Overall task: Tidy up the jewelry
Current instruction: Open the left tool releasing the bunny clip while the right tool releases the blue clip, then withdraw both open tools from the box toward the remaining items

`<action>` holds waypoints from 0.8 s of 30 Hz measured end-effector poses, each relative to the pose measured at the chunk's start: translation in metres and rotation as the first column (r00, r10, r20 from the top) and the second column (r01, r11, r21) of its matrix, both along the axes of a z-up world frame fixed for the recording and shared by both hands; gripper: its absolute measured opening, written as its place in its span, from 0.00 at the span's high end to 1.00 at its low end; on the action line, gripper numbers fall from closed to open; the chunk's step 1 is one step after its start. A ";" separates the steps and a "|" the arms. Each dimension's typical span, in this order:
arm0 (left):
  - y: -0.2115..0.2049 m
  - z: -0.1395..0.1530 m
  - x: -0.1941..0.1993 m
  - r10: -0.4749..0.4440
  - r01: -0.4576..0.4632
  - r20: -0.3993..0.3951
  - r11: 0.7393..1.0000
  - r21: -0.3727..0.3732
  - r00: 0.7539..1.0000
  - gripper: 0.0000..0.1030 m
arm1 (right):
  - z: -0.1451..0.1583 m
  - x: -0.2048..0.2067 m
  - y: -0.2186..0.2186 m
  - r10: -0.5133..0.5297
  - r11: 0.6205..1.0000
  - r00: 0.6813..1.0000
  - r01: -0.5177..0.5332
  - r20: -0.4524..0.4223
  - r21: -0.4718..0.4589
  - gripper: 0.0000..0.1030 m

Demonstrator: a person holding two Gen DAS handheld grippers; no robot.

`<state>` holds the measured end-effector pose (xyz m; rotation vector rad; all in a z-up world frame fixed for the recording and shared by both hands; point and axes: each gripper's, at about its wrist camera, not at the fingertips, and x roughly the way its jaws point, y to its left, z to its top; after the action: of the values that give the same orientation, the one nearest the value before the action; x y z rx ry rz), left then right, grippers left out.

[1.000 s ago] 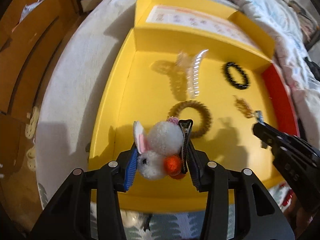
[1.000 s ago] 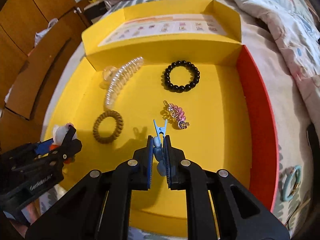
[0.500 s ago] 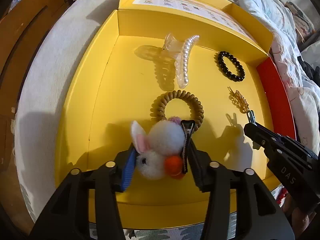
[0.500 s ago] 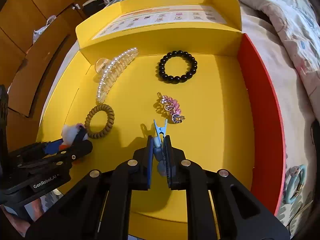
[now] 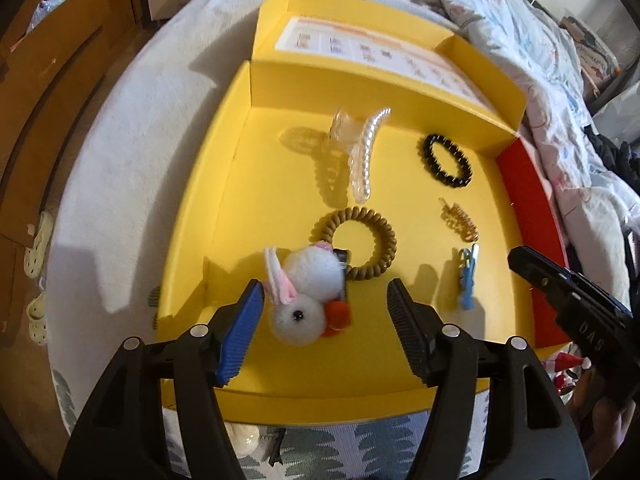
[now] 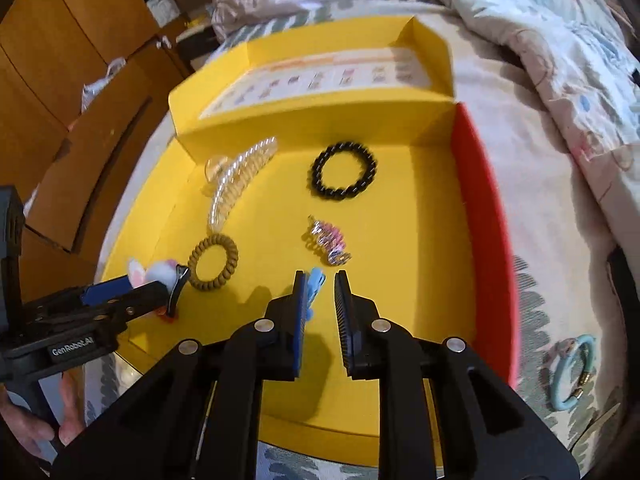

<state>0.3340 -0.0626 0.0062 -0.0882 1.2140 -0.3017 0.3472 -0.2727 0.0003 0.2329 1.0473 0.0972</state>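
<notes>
Rumpled floral quilt [image 6: 540,28] across the bed; orange-brown wooden cabinets [image 5: 52,60] to the left; pale clogs [image 5: 38,240] on the floor

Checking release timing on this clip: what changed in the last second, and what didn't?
Both jaws have just been opening. The left gripper let go of the bunny clip; the right gripper released the blue clip. Both clips now lie in the yellow tray. The other pieces kept their places.

Floral quilt [image 6: 540,20] bunched along the bed's far right side; bedsheet with grey-green leaf print [image 5: 360,452] under the near edge. Wooden cabinets [image 6: 52,40] at left, a plastic bag [image 6: 100,80] against them. Pale clogs [image 5: 38,240] on the floor beside the bed.
</notes>
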 end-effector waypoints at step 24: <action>-0.045 0.020 -0.015 -0.216 0.218 0.147 0.976 0.006 0.965 0.26 | 0.003 -0.027 -0.015 -0.046 0.999 0.998 0.045 0.034 0.025 0.80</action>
<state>0.3188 -0.1074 0.0261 0.0582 1.0762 -0.4978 0.3200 -0.2881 0.0028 0.2761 1.0061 0.0725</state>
